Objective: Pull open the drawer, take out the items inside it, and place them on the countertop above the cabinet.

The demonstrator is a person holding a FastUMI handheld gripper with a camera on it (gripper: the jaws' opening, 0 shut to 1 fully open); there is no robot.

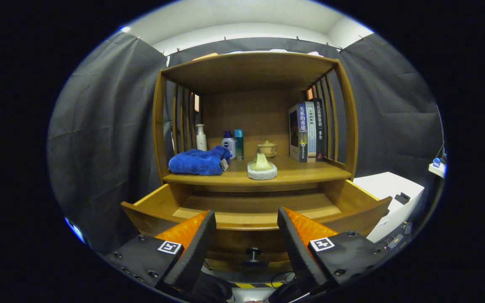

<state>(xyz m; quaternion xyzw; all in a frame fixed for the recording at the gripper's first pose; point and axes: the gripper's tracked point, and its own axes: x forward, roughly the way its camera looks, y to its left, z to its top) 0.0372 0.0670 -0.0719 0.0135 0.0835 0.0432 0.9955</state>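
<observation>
A wooden cabinet stands ahead with its drawer (354, 195) pulled out toward me. The drawer's inside shows bare wood, and its dark knob (254, 252) sits on the front panel between my fingers. On the countertop (305, 172) above lie a folded blue towel (198, 162) at the left and a pale green item on a white round base (262, 167) near the middle front. My gripper (246, 223) hovers in front of the drawer's front edge, open, with nothing between its fingers.
At the back of the countertop stand a white pump bottle (201, 137), two smaller bottles (233, 144), a small lidded pot (267, 148) and several upright books (307, 131). A white box (387, 198) sits right of the drawer. Slatted sides and a top shelf enclose the countertop.
</observation>
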